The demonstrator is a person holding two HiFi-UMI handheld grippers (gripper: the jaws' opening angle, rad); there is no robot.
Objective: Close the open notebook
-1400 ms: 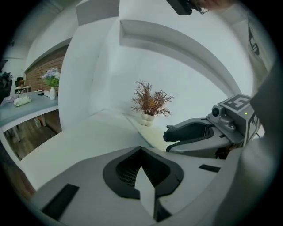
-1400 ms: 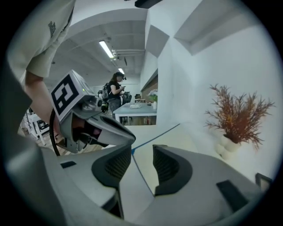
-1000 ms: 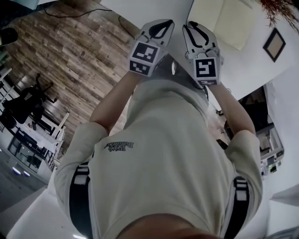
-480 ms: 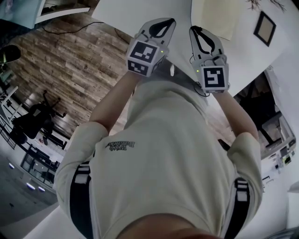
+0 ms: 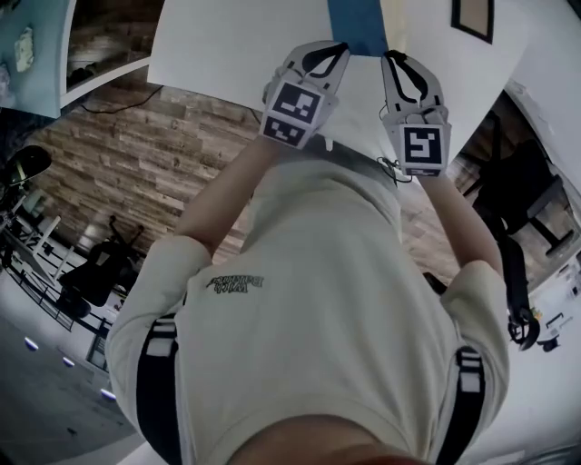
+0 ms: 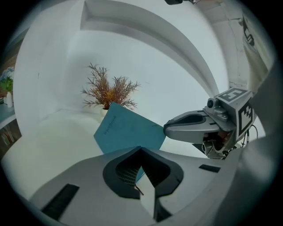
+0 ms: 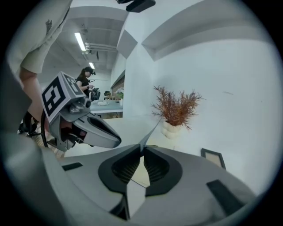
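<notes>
The notebook lies on the white table (image 5: 227,45) with its blue cover (image 5: 359,25) raised off the cream page (image 5: 397,23). In the left gripper view the cover (image 6: 128,130) stands tilted, outer face showing. My right gripper (image 5: 392,54) is shut on the cover's near corner. Its jaws have just been opening a little, with the cover's thin edge (image 7: 152,130) running out from between the tips (image 7: 142,146). My left gripper (image 5: 338,45) is shut just left of the cover. The cover's lower corner shows behind its tips (image 6: 141,149), with no grip visible.
A dried plant in a white vase (image 6: 108,90) stands at the back of the table against the white wall. A small picture frame (image 5: 472,16) lies right of the notebook. Wooden floor (image 5: 136,154) runs left of the table. Another person (image 7: 84,79) is at a far table.
Both grippers moved further over the table toward the notebook. Earlier only the cream pages showed ahead of the tips. Now the blue cover stands raised between the two grippers.
</notes>
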